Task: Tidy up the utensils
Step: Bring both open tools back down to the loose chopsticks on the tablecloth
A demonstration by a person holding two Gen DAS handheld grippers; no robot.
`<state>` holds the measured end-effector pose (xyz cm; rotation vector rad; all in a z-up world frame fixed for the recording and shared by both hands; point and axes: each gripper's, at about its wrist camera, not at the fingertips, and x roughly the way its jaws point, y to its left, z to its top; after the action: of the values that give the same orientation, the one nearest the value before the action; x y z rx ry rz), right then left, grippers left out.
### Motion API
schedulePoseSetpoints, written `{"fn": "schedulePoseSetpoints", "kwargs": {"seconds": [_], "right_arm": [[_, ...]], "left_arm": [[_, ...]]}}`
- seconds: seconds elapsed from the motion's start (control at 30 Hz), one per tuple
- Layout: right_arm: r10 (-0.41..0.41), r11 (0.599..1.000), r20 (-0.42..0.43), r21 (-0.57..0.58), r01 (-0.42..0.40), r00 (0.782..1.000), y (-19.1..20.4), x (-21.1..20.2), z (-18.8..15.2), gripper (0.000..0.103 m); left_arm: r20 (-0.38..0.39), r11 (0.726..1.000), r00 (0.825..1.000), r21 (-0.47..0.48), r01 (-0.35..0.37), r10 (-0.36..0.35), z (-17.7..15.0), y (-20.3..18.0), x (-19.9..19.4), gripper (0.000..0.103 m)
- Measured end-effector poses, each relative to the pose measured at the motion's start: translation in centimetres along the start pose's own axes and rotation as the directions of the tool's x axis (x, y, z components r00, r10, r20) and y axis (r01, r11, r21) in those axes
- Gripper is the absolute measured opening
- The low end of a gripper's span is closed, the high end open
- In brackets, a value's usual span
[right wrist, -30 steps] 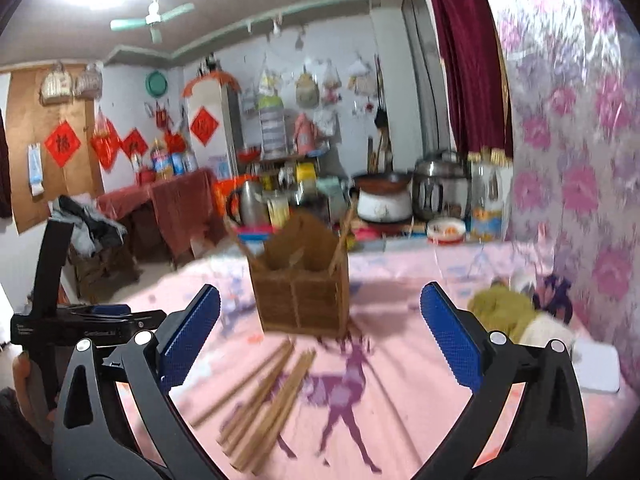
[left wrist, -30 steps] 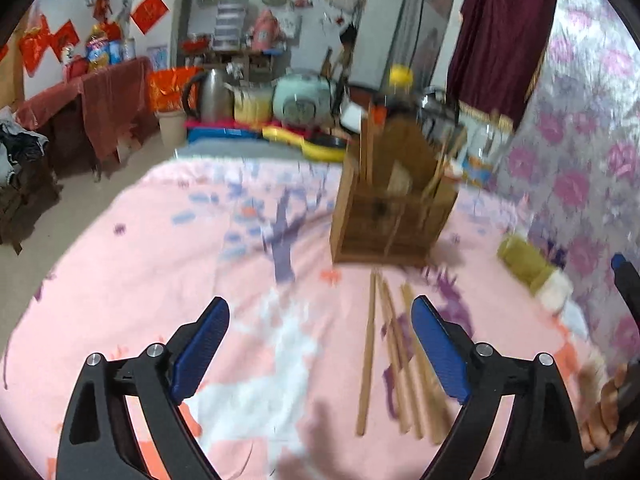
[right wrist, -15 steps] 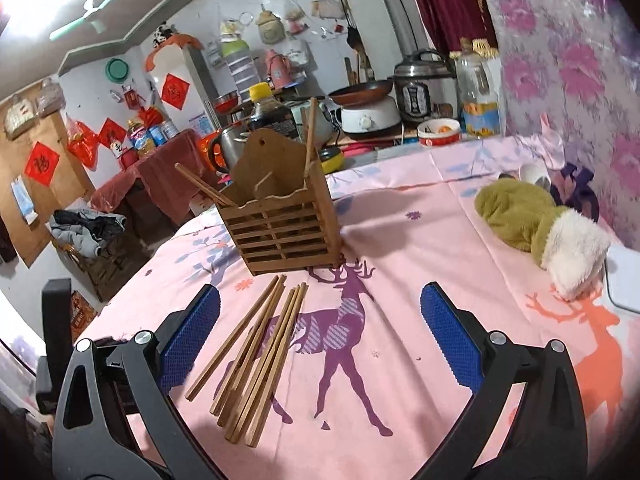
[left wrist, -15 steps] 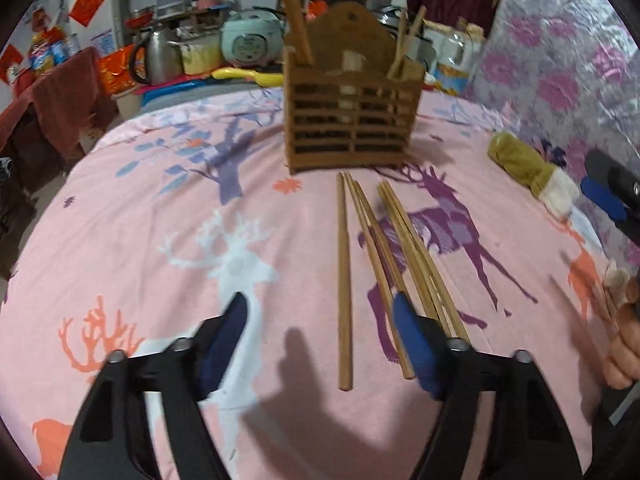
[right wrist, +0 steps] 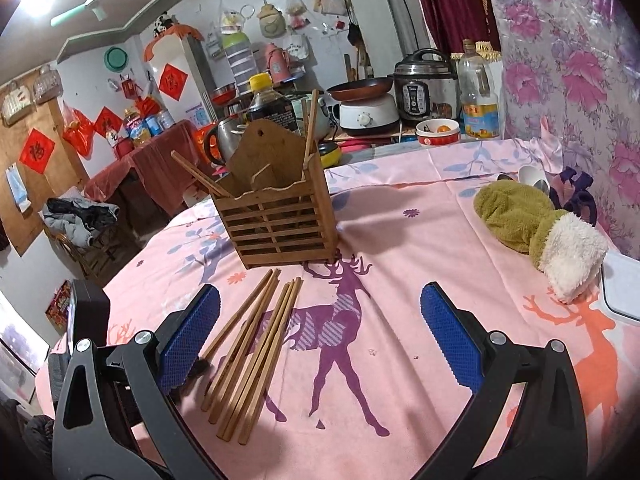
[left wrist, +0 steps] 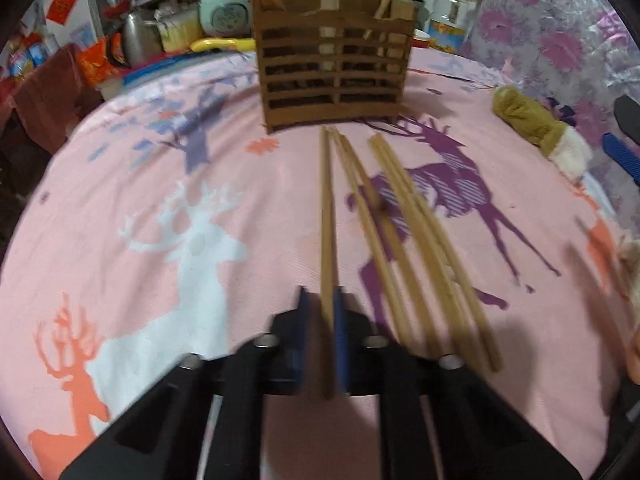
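Observation:
A slatted wooden utensil holder [left wrist: 334, 68] stands on the pink deer-print cloth, with a few chopsticks upright in it; it also shows in the right wrist view [right wrist: 276, 220]. Several wooden chopsticks [left wrist: 416, 240] lie on the cloth in front of it, also seen from the right wrist [right wrist: 256, 344]. My left gripper [left wrist: 322, 300] is shut on the near end of the leftmost chopstick [left wrist: 326, 208], which still lies along the cloth. My right gripper [right wrist: 318, 320] is open and empty, above the cloth to the right of the chopsticks.
A green and white plush mitt [right wrist: 536, 232] lies at the table's right, also in the left wrist view [left wrist: 536, 124]. Behind the table stand a cooker [right wrist: 426, 88], a sauce bottle [right wrist: 268, 108] and a kettle [left wrist: 138, 38]. A floral wall covering [right wrist: 580, 60] is at right.
My left gripper dropped toward the cloth and closed its open jaws on the leftmost chopstick. My right gripper stayed open and tilted down a little toward the table.

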<state>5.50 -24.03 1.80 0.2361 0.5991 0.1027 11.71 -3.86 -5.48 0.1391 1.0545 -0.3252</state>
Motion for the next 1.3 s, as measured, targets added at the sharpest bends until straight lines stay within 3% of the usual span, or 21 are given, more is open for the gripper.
{"fn": "schedulePoseSetpoints", "kwargs": {"seconds": [0.13,0.3,0.4,0.53,0.67,0.93,1.0,1.17,1.3], "right_arm": [[-0.001,1.000,-0.057,-0.023,0.000,0.998,0.4,1.1,-0.5,0.095],[0.023,0.996,-0.190,-0.075,-0.038,0.981,1.8,3.4,-1.8,0.075],[0.048,0.991,-0.276,-0.108,-0.081,0.960,2.9,4.7,-3.0,0.061],[0.066,0.983,-0.353,-0.136,-0.122,0.933,3.9,5.8,-4.4,0.051],[0.056,0.980,-0.382,-0.154,-0.124,0.922,4.4,6.1,-5.3,0.049],[0.013,0.971,-0.442,-0.209,-0.117,0.897,5.2,6.9,-6.9,0.040],[-0.012,0.965,-0.436,-0.240,-0.104,0.900,5.5,6.9,-7.2,0.036],[-0.144,0.965,-0.381,-0.257,0.045,0.913,3.4,6.9,-6.2,0.031],[-0.023,0.994,-0.396,-0.110,-0.022,0.918,0.5,6.1,-4.9,0.031]], "left_arm": [[0.009,0.997,0.998,-0.052,-0.059,0.060,-0.4,1.7,-0.7,0.006],[0.020,0.987,0.998,-0.153,-0.054,0.057,-0.3,4.5,-1.7,0.006],[0.007,0.985,0.999,-0.169,-0.030,0.032,-0.2,4.8,-1.4,0.006],[0.002,0.986,0.999,-0.164,-0.032,0.033,-0.2,4.7,-1.4,0.007],[0.021,0.983,0.999,-0.178,-0.038,0.042,-0.2,4.9,-1.8,0.034],[0.037,0.977,0.998,-0.211,-0.033,0.042,-0.1,5.6,-2.3,0.042],[0.036,0.976,0.998,-0.216,-0.033,0.041,-0.1,5.8,-2.4,0.045],[0.039,0.975,0.998,-0.221,-0.037,0.046,-0.1,5.9,-2.5,0.047],[0.046,0.973,0.998,-0.227,-0.025,0.037,-0.2,6.1,-2.7,0.047]]}}
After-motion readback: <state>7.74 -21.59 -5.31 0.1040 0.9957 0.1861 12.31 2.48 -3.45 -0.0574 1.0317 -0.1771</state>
